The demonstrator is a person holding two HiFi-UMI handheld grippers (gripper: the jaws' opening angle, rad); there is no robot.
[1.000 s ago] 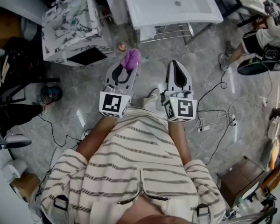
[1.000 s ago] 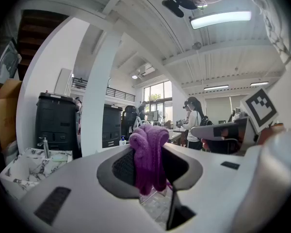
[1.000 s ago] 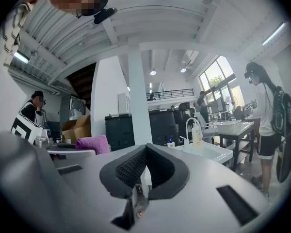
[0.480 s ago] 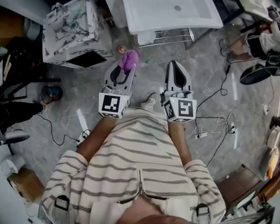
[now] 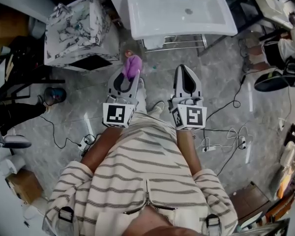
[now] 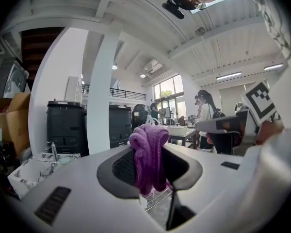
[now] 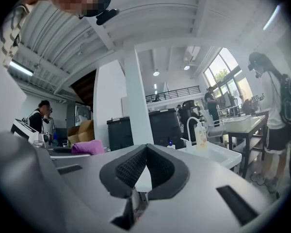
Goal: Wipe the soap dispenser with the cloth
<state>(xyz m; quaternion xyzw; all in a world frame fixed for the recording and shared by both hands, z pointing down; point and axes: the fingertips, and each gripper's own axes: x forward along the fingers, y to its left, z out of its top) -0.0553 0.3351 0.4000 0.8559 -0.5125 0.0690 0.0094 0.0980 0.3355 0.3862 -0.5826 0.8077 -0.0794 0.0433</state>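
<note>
My left gripper (image 5: 132,69) is shut on a purple cloth (image 5: 133,65), which bunches up out of its tips; in the left gripper view the cloth (image 6: 149,154) hangs pinched between the jaws of that gripper (image 6: 150,132). To its right, my right gripper (image 5: 187,69) is shut with nothing in it, its pads meeting at the tip (image 7: 145,148). Both point level toward a white sink (image 5: 152,18) ahead. The soap dispenser (image 7: 200,133), a pale pump bottle, stands at the sink's rim (image 7: 218,155) in the right gripper view. The cloth (image 7: 87,147) also shows there at the left.
A marble-patterned cabinet (image 5: 76,31) stands at the front left, with a wire rack (image 5: 174,42) under the sink. Cables and a power strip (image 5: 207,147) lie on the grey floor to the right. A seated person (image 5: 285,45) is at the far right, boxes (image 5: 22,186) at the left.
Both grippers have moved forward together toward the white sink, the left one still holding the cloth. The floor and cabinet have slid back beneath them.
</note>
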